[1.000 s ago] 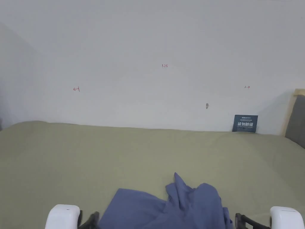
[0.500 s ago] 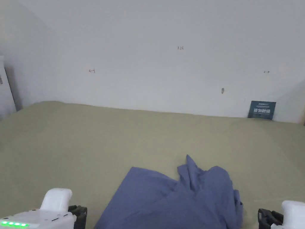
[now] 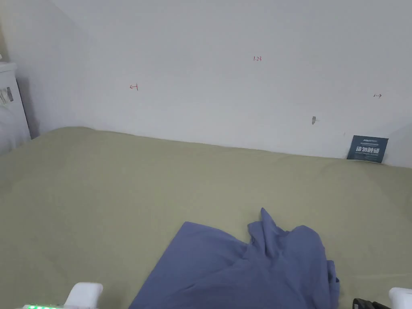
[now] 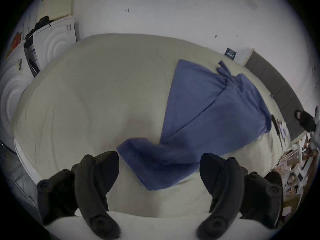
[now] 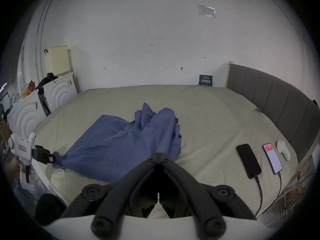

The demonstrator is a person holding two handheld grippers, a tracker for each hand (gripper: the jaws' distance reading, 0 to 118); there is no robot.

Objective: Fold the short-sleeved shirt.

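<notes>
Olive-green bed point(image 3: 120, 193) against a white wall; the blue short-sleeved shirt point(image 3: 241, 273) lies crumpled near its front edge, long axis running away from the person, bunched at the far right. Left gripper point(image 4: 159, 164) has jaws spread wide, a shirt corner lying between and just ahead of them, not pinched. Right gripper point(image 5: 159, 154) has jaws closed tip to tip at the near hem; whether cloth is caught cannot be told. Both sit low at the near edge, the left one nearer a free corner, likely for spreading.

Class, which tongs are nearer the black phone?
Right. The right tongs are at the edge of the shirt facing the black phone; the left tongs are at its far corner.
</notes>
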